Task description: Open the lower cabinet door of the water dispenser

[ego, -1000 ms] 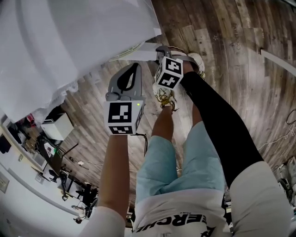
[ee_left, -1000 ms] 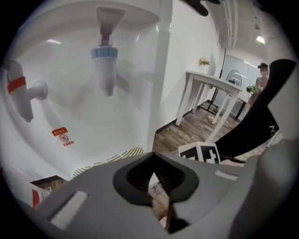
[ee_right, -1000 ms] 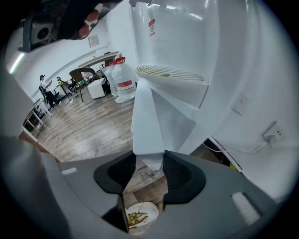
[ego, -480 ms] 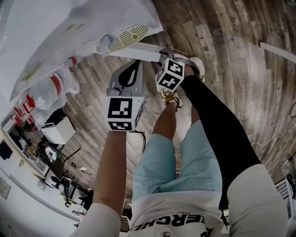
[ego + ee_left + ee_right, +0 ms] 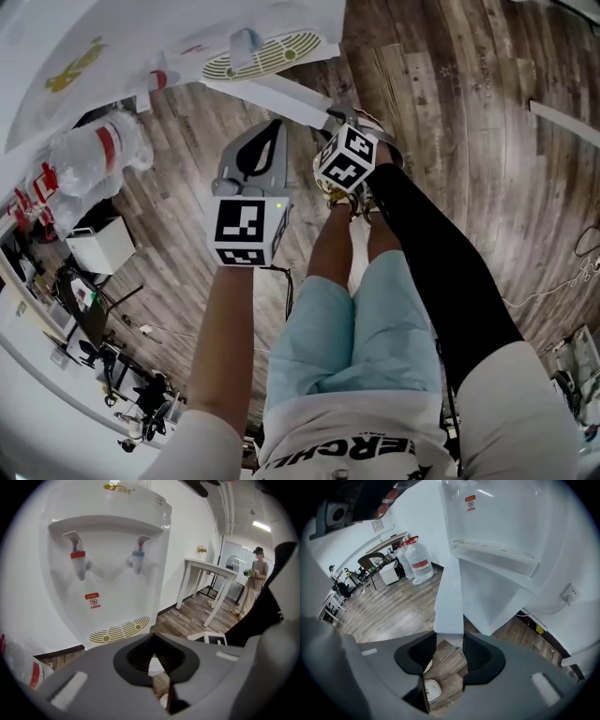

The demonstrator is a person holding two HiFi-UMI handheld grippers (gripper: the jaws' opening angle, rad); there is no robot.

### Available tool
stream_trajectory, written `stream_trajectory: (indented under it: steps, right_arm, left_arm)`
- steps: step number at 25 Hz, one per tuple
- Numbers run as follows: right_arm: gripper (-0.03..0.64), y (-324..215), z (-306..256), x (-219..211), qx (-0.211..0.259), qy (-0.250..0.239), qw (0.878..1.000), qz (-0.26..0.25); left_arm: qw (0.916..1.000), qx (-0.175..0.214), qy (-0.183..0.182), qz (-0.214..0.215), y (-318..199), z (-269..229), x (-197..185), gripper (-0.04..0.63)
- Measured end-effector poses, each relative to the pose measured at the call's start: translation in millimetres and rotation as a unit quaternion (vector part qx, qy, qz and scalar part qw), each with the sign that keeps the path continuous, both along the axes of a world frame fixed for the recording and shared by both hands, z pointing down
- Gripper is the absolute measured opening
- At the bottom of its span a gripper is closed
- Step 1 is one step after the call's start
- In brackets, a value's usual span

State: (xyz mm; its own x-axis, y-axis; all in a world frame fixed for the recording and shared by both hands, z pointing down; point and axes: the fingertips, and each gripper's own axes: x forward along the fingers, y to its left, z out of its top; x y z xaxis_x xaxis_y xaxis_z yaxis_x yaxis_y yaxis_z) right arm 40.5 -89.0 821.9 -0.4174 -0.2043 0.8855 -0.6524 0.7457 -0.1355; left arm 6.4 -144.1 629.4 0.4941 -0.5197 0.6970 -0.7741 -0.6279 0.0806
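Two grippers. Right gripper (image 5: pixel 449 643) pinches near edge of door (image 5: pixel 449 597), ajar at dispenser (image 5: pixel 108 550) base; left gripper (image 5: pixel 153 649) jaws together, empty. Risk: thin edge slips free if the pull twists off-arc.

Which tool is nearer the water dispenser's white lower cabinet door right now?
Right. The right tool is clamped on the edge of the white lower cabinet door. The left tool, shut and empty, hangs beside it, short of the door.
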Motion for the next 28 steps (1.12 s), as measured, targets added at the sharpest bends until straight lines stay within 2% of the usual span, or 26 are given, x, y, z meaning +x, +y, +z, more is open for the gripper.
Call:
stream_trajectory:
  steps: [7,15,21,28]
  right_arm:
    - [0.155,18,-3,-12,0.0,-0.011,0.998,-0.054]
    - [0.156,37,-7,-30,0.013,-0.019,0.992,-0.122]
    - [0.156,51,-12,-50,0.011,-0.021,0.989,-0.149]
    - [0.158,66,-13,-74,0.01,-0.004,0.984,-0.176]
  left_arm:
    - [0.9981,0.011,-0.011,-0.059,15,-8,-14,0.057]
    - [0.9912,0.014,-0.025,-0.129,48,-14,-42,0.057]
    - [0.9874,0.021,-0.018,-0.156,57,-14,-60,0.057]
    - [0.9874,0.039,-0.013,-0.153,60,-11,-89,0.057]
